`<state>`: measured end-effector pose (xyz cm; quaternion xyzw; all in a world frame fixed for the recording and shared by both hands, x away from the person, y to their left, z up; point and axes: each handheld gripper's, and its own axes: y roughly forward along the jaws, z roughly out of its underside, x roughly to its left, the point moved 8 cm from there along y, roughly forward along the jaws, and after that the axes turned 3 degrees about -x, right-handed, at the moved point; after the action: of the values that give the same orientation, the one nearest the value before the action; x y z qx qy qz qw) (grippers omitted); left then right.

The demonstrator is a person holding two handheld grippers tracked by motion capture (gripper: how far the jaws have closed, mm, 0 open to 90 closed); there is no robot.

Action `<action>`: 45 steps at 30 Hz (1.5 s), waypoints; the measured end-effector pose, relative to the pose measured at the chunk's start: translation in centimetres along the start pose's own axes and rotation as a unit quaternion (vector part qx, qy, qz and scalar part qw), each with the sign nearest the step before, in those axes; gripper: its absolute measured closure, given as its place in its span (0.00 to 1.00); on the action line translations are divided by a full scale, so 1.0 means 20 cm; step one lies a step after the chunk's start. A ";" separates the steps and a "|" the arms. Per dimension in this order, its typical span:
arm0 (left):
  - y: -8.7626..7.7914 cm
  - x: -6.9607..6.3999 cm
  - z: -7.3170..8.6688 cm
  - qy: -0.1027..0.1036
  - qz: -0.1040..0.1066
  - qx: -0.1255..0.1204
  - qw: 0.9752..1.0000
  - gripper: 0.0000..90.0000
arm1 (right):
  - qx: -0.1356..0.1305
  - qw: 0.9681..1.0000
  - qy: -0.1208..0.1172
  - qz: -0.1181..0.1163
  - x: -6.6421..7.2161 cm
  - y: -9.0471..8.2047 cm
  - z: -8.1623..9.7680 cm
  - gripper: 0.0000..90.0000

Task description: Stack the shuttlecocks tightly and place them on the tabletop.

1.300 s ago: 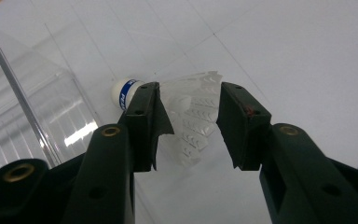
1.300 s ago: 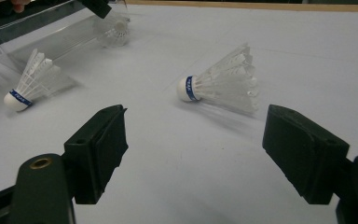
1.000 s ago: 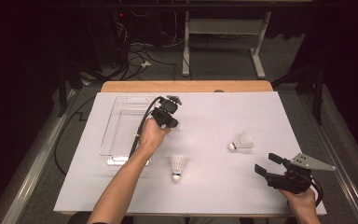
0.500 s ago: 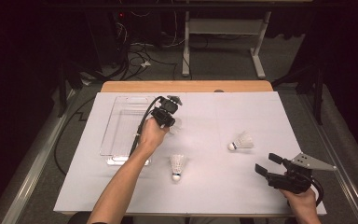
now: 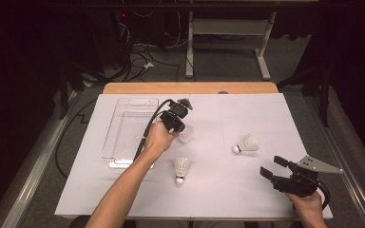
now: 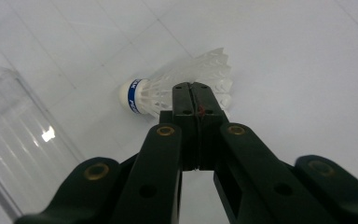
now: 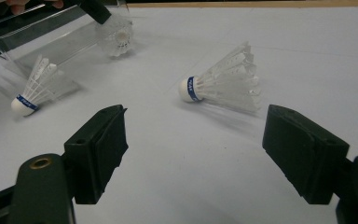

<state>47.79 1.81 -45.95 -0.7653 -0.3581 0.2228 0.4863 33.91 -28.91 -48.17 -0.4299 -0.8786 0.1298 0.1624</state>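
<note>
My left gripper [image 5: 181, 128] [image 6: 196, 88] points down at the white sheet right of the clear tray, jaws pressed together on the skirt edge of a white shuttlecock [image 5: 187, 135] [image 6: 144, 93] with a blue band at its cork. The right gripper view catches that shuttlecock [image 7: 115, 35] far off under the black jaw. Two more shuttlecocks lie loose: one mid-table [image 5: 181, 167] [image 7: 35, 88], one on its side to the right [image 5: 246, 143] [image 7: 223, 86]. My right gripper [image 5: 273, 166] [image 7: 193, 135] rests open near the front right edge, nothing between its jaws, facing the right-hand shuttlecock.
A clear plastic tray [image 5: 128, 128] [image 6: 9, 130] [image 7: 42, 37] lies at the left of the white sheet [image 5: 266, 114] that covers the wooden table. The left gripper's cable [image 5: 147, 128] runs along the tray's right wall. Table legs and cables stand on the floor beyond.
The left hand has shifted a little over the shuttlecock beside the tray. The right hand and the two loose shuttlecocks have stayed put.
</note>
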 end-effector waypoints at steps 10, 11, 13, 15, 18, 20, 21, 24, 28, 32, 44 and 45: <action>0.01 -0.12 -0.02 -0.001 0.041 0.029 0.999 1.00 | -0.001 1.000 0.001 0.000 0.00 0.00 0.00 0.24; 0.02 -0.12 -0.02 -0.004 0.044 0.027 0.999 1.00 | 0.000 1.000 0.001 0.000 0.00 0.00 0.00 0.24; 0.03 -0.12 -0.04 -0.011 0.053 0.021 0.998 1.00 | 0.000 1.000 0.002 -0.001 0.00 0.00 0.00 0.24; 0.05 -0.13 -0.05 -0.021 0.061 0.014 0.998 1.00 | -0.001 1.000 0.003 0.000 0.00 0.00 0.00 0.24; 0.07 -0.12 -0.07 -0.037 0.075 0.003 0.997 1.00 | -0.002 1.000 0.004 -0.001 0.00 0.00 0.00 0.24; 0.08 -0.12 -0.09 -0.051 0.084 -0.006 0.995 1.00 | -0.002 1.000 0.005 -0.002 0.00 0.00 0.00 0.24; 0.08 -0.12 -0.10 -0.057 0.086 -0.010 0.995 1.00 | -0.002 1.000 0.005 -0.002 0.00 0.00 0.00 0.24; 0.09 -0.11 -0.12 -0.075 0.094 -0.019 0.993 1.00 | -0.002 1.000 0.005 -0.002 0.00 0.00 0.00 0.24; 0.10 -0.10 -0.14 -0.089 0.099 -0.033 0.991 1.00 | -0.002 1.000 0.005 -0.002 -0.01 0.00 0.00 0.24; 0.09 -0.10 -0.16 -0.105 0.106 -0.049 0.988 1.00 | -0.002 1.000 0.005 -0.002 -0.01 0.00 0.00 0.24; 0.15 -0.11 -0.21 -0.140 0.119 -0.074 0.980 1.00 | 0.000 1.000 0.001 -0.003 0.00 0.00 0.00 0.24; 0.15 -0.11 -0.21 -0.141 0.117 -0.075 0.980 1.00 | 0.000 1.000 0.000 -0.003 0.00 0.00 0.00 0.24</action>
<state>50.24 -3.18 -46.97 -0.7971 -0.3467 0.3564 0.3425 33.98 -28.90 -48.16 -0.4274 -0.8799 0.1289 0.1629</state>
